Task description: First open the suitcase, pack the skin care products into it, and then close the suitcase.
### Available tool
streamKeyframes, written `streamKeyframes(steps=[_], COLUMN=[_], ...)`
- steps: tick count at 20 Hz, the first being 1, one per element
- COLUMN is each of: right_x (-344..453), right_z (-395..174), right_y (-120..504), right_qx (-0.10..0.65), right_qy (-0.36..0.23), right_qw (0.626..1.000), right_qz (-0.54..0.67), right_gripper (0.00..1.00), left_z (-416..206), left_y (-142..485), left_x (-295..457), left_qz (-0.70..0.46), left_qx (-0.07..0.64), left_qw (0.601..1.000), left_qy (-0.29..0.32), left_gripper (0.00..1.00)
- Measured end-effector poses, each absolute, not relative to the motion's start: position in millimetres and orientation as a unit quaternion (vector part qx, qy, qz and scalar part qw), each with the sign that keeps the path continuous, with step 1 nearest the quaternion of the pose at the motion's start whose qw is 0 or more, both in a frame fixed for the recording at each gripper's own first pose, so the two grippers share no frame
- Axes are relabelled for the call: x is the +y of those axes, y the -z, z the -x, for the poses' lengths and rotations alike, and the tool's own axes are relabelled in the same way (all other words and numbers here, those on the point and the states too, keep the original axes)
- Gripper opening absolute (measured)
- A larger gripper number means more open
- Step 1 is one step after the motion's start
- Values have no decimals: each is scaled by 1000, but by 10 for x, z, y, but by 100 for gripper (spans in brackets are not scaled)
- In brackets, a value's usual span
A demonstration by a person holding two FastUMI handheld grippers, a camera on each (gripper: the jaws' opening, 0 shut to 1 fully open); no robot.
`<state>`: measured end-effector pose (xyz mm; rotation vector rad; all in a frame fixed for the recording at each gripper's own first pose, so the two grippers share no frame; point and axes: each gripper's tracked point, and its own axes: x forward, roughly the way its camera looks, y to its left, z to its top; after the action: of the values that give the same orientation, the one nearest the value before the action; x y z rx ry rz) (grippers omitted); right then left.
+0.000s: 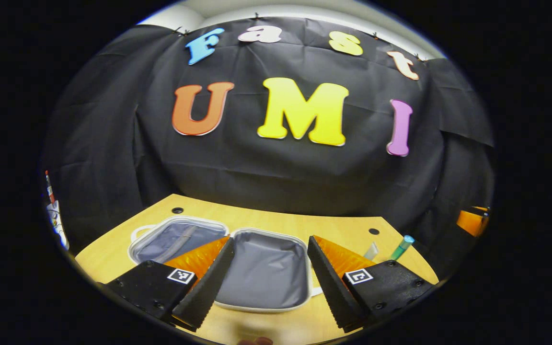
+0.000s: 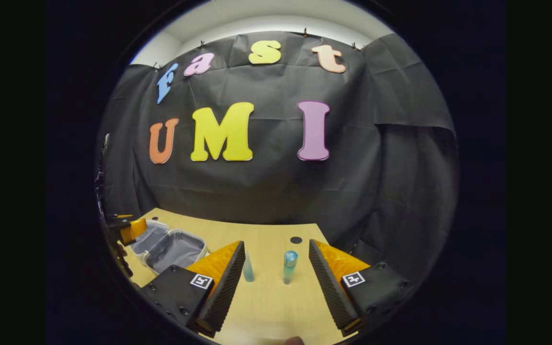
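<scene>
Suitcase (image 1: 266,273): lies open and flat on the table (image 1: 343,227), left of the bottles.
My left claw (image 1: 270,282): fingers apart, above the suitcase.
My right claw (image 2: 276,282): fingers apart, holding nothing.
Teal-capped bottle (image 2: 289,266): upright, between my right fingers' line.
Small bottle (image 2: 247,269): just left of it.

a recording booth, not a home

black cloth (image 2: 266,191) hangs as the wall behind my wooden table (image 2: 266,297), with a plain pale wall (image 2: 266,21) showing above the cloth's top edge.

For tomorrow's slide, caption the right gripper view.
Open tool hovers over two standing bottles, open suitcase at left.
</scene>
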<state>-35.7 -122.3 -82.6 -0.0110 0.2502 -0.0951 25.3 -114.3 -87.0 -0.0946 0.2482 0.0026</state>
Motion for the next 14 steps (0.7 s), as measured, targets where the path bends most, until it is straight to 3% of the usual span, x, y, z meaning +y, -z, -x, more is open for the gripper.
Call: streamKeyframes(steps=[8, 14], right_x=[-1837, -2286], right_z=[454, 736], right_y=[1022, 1223], right_qx=[154, 197], right_qy=[76, 114], right_qw=[985, 974], right_qz=[9, 23], right_gripper=[80, 79], left_z=[-462, -960], left_y=[1370, 2272], left_x=[-2815, -3275], left_qz=[-6, -16], left_qx=[183, 244], left_qw=[965, 948], left_qy=[189, 202], left_gripper=[98, 99])
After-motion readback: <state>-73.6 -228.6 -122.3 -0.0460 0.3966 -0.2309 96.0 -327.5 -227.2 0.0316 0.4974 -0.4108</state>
